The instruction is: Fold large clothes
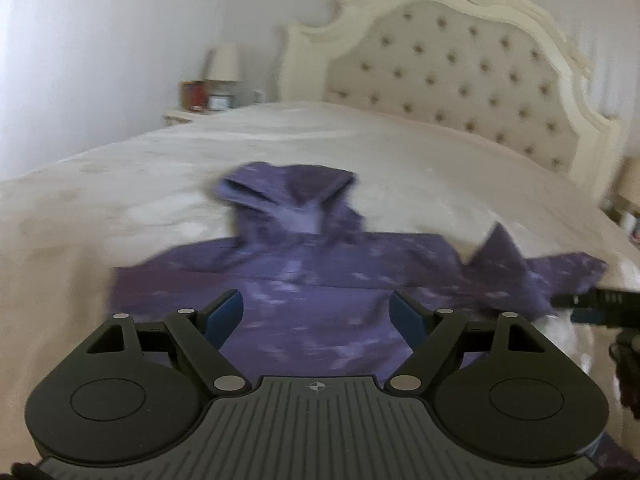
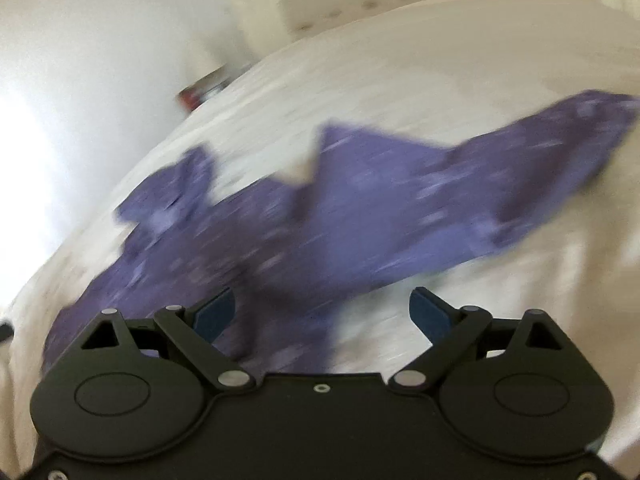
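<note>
A purple tie-dye hoodie (image 1: 320, 280) lies on the white bed (image 1: 120, 200), hood toward the headboard, one sleeve folded across its left side and the other sleeve (image 1: 560, 272) stretched out right. My left gripper (image 1: 318, 312) is open and empty above the hoodie's body. My right gripper (image 2: 322, 312) is open and empty above the hoodie (image 2: 360, 208), whose right sleeve (image 2: 560, 148) runs to the upper right; this view is motion-blurred. The right gripper's tip also shows in the left wrist view (image 1: 592, 300), beside the sleeve.
A cream tufted headboard (image 1: 460, 68) stands behind the bed. A nightstand (image 1: 180, 116) with a lamp (image 1: 224, 64) and small items is at the far left. Another lamp (image 1: 630, 180) is at the right edge.
</note>
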The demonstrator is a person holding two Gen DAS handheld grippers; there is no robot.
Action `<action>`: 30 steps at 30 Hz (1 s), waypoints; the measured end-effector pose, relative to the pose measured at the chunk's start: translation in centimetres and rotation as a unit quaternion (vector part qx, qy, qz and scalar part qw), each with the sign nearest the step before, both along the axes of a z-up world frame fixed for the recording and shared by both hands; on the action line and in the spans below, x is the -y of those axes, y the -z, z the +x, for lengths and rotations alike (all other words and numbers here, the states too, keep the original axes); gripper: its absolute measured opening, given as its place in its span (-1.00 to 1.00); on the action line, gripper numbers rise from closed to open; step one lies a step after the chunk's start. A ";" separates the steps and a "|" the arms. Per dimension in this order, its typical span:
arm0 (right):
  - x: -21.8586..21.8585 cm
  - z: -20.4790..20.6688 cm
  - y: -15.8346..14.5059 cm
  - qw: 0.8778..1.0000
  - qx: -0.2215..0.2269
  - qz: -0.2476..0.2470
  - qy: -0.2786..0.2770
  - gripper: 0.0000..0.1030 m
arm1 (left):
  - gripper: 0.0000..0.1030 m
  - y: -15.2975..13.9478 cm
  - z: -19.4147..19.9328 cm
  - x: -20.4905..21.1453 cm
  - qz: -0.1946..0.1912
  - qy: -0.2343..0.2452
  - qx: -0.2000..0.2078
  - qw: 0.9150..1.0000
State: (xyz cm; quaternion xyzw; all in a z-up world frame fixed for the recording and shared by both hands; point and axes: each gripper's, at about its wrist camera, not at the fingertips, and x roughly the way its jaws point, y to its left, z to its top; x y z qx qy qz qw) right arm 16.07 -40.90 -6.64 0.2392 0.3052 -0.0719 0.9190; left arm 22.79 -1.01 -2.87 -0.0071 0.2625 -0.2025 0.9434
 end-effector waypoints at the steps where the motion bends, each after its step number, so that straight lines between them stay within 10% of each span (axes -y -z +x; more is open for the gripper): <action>1: 1.4 -0.2 -0.1 1.000 0.001 0.002 0.017 0.85 | 0.54 0.4 0.3 1.4 0.003 0.010 -0.004 1.000; 14: 15.3 -0.6 1.6 0.980 0.024 0.029 0.197 0.85 | 0.54 8.4 5.0 9.5 0.021 0.011 -0.091 0.996; 25: 16.1 1.4 3.1 0.982 0.072 -0.013 0.176 0.97 | 0.74 11.2 5.2 11.1 0.083 0.023 -0.082 0.993; 28: 16.4 1.4 3.2 0.980 0.065 -0.014 0.185 0.37 | 0.77 11.3 5.3 11.2 0.081 0.025 -0.081 0.993; 30: 17.3 1.1 3.6 0.976 0.050 0.008 0.212 -0.54 | 0.77 11.2 5.4 11.2 0.081 0.026 -0.081 0.993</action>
